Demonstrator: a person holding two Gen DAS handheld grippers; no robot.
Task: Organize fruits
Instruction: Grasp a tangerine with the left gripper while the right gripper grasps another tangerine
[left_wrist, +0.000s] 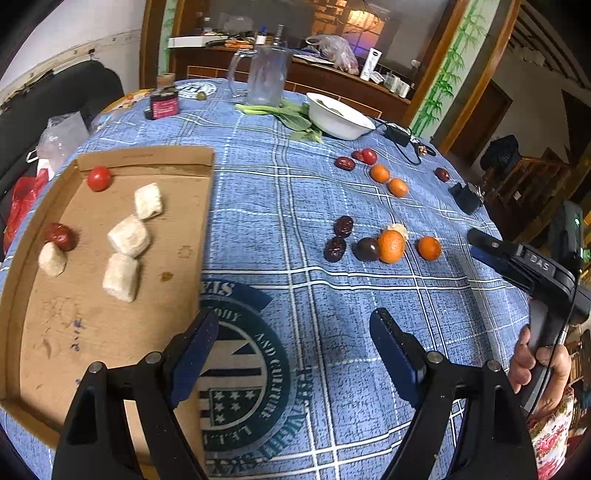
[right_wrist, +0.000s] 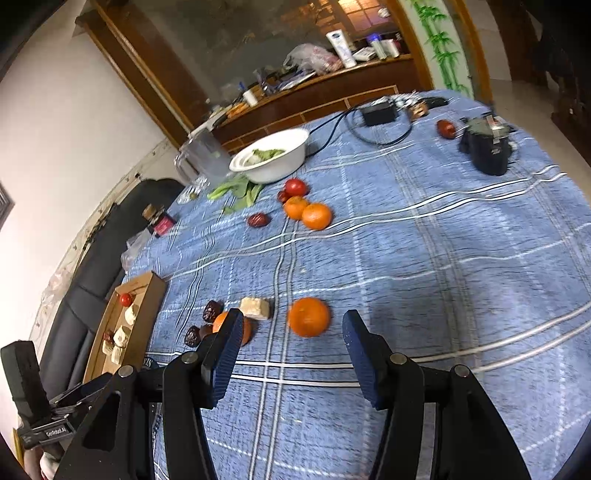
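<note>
A cardboard tray (left_wrist: 110, 332) lies on the left of the blue plaid tablecloth; it holds a cherry tomato (left_wrist: 99, 178), a red date (left_wrist: 61, 236) and several pale cubes (left_wrist: 128, 236). My left gripper (left_wrist: 295, 343) is open and empty, hovering just right of the tray. My right gripper (right_wrist: 291, 347) is open and empty, with a tangerine (right_wrist: 308, 316) just ahead of its fingertips. To its left lie another tangerine (right_wrist: 221, 323), a pale cube (right_wrist: 255, 307) and dark dates (right_wrist: 211, 311). Farther back lie two tangerines (right_wrist: 317, 216), a tomato (right_wrist: 295, 187) and a date (right_wrist: 258, 220).
A white bowl (right_wrist: 280, 162) with greens stands at the back, beside leafy greens (right_wrist: 236, 192) and a glass mug (left_wrist: 264, 74). A black charger (right_wrist: 487, 147), an adapter with cable (right_wrist: 378, 112), a lone date (right_wrist: 446, 128) and a small red jar (left_wrist: 164, 103) are on the table.
</note>
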